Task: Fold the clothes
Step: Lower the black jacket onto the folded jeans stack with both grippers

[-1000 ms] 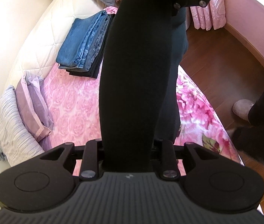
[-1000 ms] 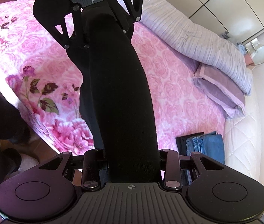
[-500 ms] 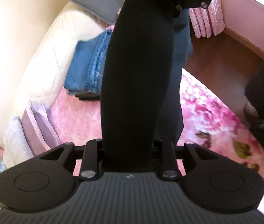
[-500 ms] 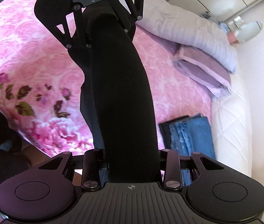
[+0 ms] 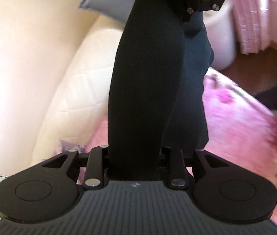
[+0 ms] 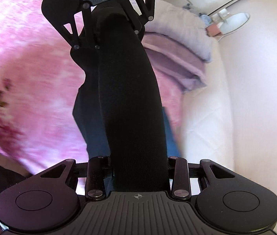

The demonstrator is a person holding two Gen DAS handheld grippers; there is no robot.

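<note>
Left hand-held gripper [image 5: 136,156] is clamped on a folded black garment [image 5: 148,82] — cloth fills the gap between its fingers and runs up to 12 o'clock, where the right hand-held gripper [image 5: 189,2] pinches the other end. In the right wrist view it's the same: the jaws are closed on the black cloth, and the left tool sits at 12 o'clock. So the garment is slung in the air between the two tools, above the pink floral bed [image 6: 30,74], a darker layer sagging beside the taut roll.

Risks, as I judge them:
- background is smeared with blur, so a fast swing could shake the loose hanging layer out and undo the fold
- thick bundle, narrow pinch — cloth may creep out of either grip
- blue folded jeans [image 6: 170,133] peek out at 3 o'clock behind the garment; a sloppy drop could knock that pile
- lilac pillows [image 6: 177,62] farther off at 1 o'clock, cream headboard [image 5: 75,98] beyond — overshoot lands there.
</note>
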